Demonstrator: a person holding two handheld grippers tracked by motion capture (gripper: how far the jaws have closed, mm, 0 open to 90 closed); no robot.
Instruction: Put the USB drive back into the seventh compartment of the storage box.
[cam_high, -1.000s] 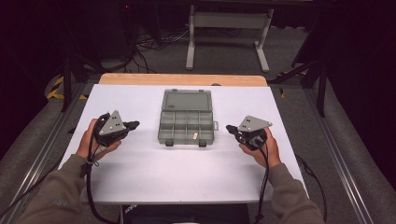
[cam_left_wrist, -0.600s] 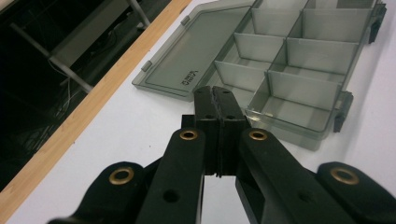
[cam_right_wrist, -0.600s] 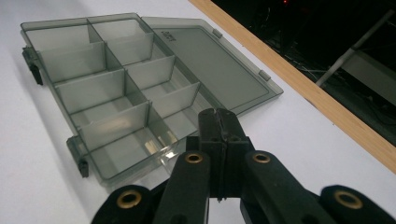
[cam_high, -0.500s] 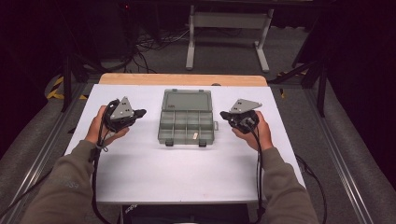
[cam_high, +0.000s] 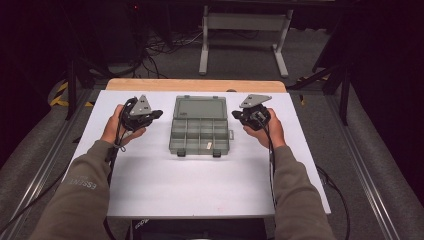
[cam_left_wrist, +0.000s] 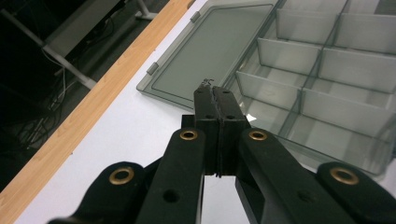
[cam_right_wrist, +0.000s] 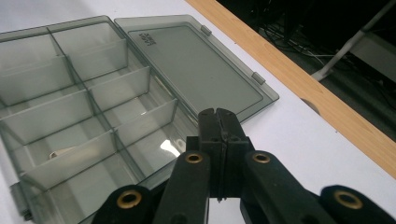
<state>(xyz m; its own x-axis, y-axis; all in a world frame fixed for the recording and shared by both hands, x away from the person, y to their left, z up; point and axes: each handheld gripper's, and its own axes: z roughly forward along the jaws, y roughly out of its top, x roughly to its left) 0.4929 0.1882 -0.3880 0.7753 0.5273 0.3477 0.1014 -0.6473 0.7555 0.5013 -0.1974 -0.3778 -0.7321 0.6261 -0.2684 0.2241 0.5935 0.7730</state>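
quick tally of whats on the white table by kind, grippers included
grey divided organiser box, lid open flat: 1
small pale item in one near compartment of the box: 1
handheld grippers, both shut: 2 (left gripper, right gripper)
total: 4

Grey compartment box (cam_high: 201, 131), lid open flat, mid-table (perhaps one small piece inside)

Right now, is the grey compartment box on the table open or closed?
Open. The compartment box has its lid folded back flat on the white table, and the dividers inside are uncovered.
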